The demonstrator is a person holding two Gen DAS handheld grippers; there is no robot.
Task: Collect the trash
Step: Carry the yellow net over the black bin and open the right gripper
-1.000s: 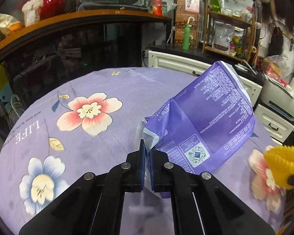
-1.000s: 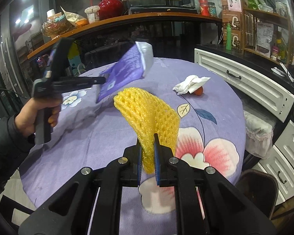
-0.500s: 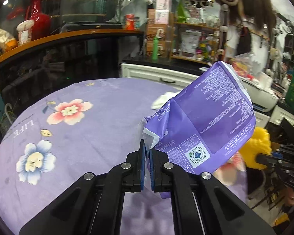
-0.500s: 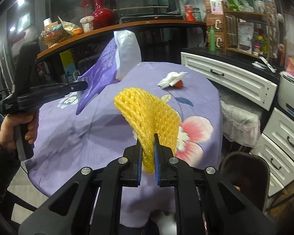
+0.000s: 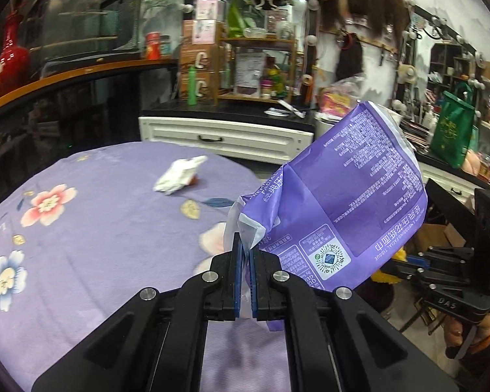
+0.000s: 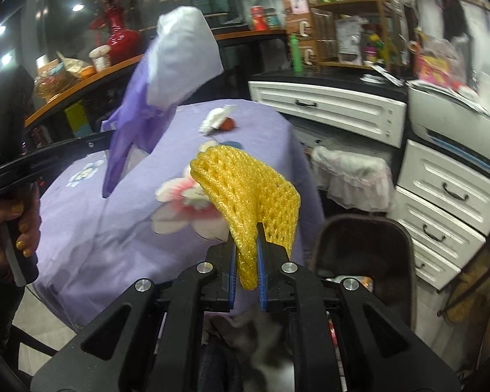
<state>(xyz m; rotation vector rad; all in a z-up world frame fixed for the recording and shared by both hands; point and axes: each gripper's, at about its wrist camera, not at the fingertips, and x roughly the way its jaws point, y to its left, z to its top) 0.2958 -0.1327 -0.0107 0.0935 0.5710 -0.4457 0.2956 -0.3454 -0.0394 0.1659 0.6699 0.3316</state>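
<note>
My left gripper (image 5: 244,254) is shut on a corner of an empty purple tissue wrapper (image 5: 349,202) and holds it up above the table's right edge; the wrapper also shows in the right wrist view (image 6: 147,104). My right gripper (image 6: 246,254) is shut on a yellow foam fruit net (image 6: 248,196), held past the table edge above a dark bin (image 6: 362,254). A crumpled white tissue (image 5: 179,174) with a small orange-red piece beside it lies on the purple flowered tablecloth (image 5: 98,228).
White drawer cabinets (image 6: 441,196) stand to the right of the bin. A white cabinet (image 5: 225,137) and cluttered shelves stand behind the table. A curved wooden counter (image 5: 65,75) with a red vase runs at the back left.
Both grippers have swung right, off toward the table's edge, carrying the wrapper and the net. The dark bin has come into the right wrist view.
</note>
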